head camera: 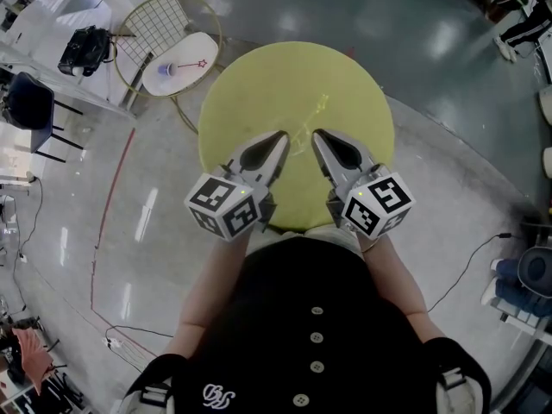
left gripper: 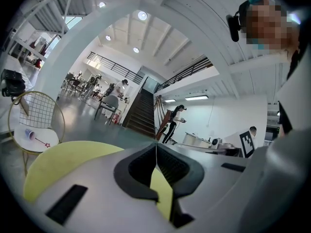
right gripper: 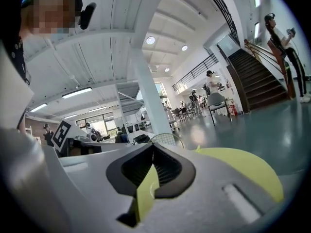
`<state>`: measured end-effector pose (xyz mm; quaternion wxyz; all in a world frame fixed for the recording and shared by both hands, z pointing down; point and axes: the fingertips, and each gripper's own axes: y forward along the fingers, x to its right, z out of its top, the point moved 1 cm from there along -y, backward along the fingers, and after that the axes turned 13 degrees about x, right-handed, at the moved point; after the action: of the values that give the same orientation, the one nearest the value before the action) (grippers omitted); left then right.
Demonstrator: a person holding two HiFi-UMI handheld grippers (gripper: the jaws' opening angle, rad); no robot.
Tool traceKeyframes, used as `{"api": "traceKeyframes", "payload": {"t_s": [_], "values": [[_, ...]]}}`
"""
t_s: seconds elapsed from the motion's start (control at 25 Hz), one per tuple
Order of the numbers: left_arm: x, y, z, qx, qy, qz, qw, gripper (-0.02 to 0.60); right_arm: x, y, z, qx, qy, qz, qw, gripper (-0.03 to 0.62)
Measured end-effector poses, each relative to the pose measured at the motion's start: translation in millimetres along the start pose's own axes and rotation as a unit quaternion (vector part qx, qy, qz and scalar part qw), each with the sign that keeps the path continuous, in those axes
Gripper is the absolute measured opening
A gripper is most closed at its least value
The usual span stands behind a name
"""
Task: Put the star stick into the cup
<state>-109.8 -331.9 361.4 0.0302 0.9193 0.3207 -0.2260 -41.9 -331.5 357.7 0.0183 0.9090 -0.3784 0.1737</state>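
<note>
1. The round yellow tabletop (head camera: 345,102) fills the middle of the head view.
2. A wire-backed chair (head camera: 185,50) stands at upper left, beside the tabletop.
3. The left gripper (head camera: 285,136) and right gripper (head camera: 317,134) hover over the tabletop, each with its jaws together and empty.
4. The cup (head camera: 169,70) sits on the chair seat.
5. The star stick (head camera: 191,64) lies beside the cup.

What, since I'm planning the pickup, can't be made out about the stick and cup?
- Head view: cup too small to tell upright or lying.
- Head and left gripper views: star stick too thin to tell whether it touches the cup.
- Right gripper view: both hidden behind the right gripper's own body.
</note>
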Motion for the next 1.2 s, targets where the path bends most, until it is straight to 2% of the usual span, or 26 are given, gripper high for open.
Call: {"api": "traceKeyframes", "payload": {"t_s": [1.2], "values": [[-18,-7,-3,-0.002,-0.012,0.012,0.9998,0.013,3,11,-18,-0.030,0.002,-0.008,1.000,0.003]]}}
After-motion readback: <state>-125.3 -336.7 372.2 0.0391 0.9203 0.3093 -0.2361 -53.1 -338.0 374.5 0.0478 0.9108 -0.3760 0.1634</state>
